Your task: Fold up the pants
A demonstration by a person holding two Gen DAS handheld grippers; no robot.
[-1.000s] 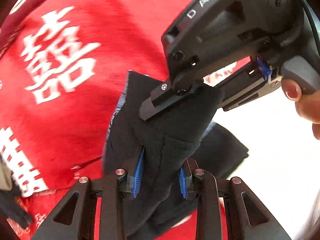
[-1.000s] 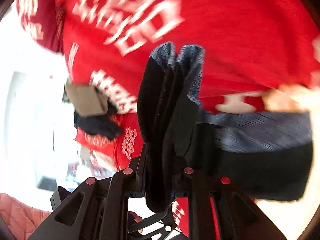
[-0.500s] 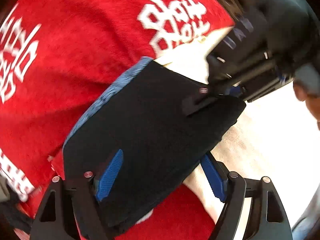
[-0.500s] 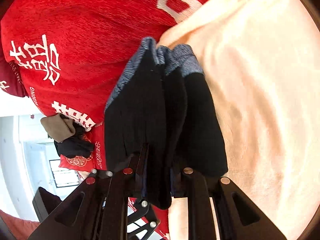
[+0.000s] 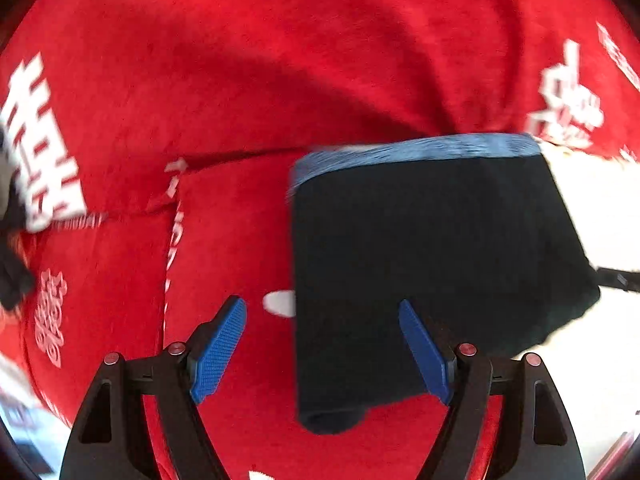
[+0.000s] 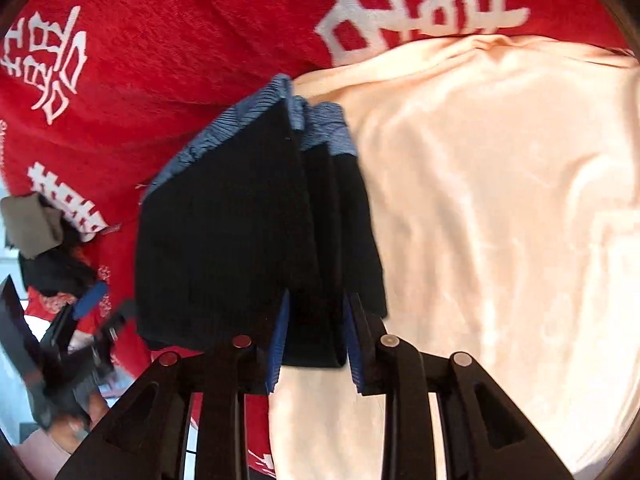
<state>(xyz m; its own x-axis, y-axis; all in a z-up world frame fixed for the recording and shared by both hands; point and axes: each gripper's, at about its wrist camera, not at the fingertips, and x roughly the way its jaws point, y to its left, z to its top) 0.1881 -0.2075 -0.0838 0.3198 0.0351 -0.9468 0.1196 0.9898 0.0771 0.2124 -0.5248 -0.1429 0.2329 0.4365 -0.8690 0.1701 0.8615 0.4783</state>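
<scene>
The pants (image 5: 432,264) are black with a blue-grey waistband, folded into a thick rectangle. In the left wrist view they lie over the red blanket (image 5: 240,80), and my left gripper (image 5: 324,344) is open and empty, its right pad over the fold's near edge. In the right wrist view my right gripper (image 6: 316,332) is shut on the folded pants (image 6: 240,220), gripping the stacked layers at their near edge. My left gripper also shows blurred at the lower left in the right wrist view (image 6: 76,340).
A red blanket with white characters (image 6: 160,40) covers the surface. A pale peach cloth (image 6: 500,220) lies to the right of the pants. A brown and black bundle of clothes (image 6: 36,236) sits at the far left.
My left gripper has let go of the pants, opened and drawn back to the left. My right gripper keeps its hold, and the fold has come down toward the blanket and peach cloth.
</scene>
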